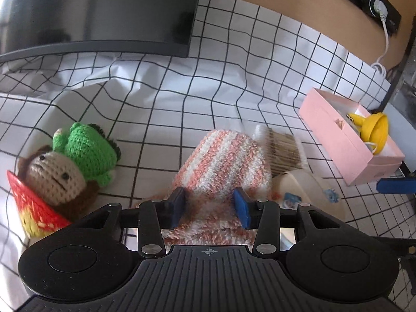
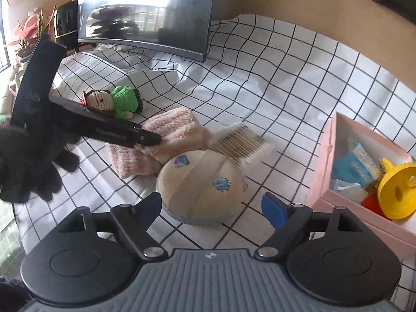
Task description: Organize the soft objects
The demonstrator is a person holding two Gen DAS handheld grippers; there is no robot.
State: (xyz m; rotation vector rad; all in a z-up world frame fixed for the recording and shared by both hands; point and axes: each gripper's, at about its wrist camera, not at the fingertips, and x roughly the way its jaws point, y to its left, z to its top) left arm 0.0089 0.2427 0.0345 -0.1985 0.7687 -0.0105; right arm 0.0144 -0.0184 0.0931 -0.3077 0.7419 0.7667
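A fluffy pink-and-white striped sock (image 1: pixel 223 161) lies on the checkered cloth, also in the right wrist view (image 2: pixel 169 130). My left gripper (image 1: pixel 209 206) has its blue pads on both sides of the sock and pressing into it; in the right wrist view it (image 2: pixel 153 140) reaches onto the sock from the left. A crocheted doll in green (image 1: pixel 78 156) lies to the left, also in the right wrist view (image 2: pixel 114 101). My right gripper (image 2: pixel 213 205) is open and empty, just in front of a round beige cushion (image 2: pixel 200 186).
A pink box (image 2: pixel 325 161) with a yellow funnel (image 2: pixel 397 189) and packets stands at the right. A pack of cotton swabs (image 2: pixel 241 140) lies behind the cushion. A dark monitor (image 2: pixel 145 13) stands at the back. A red mesh item (image 1: pixel 31 205) lies under the doll.
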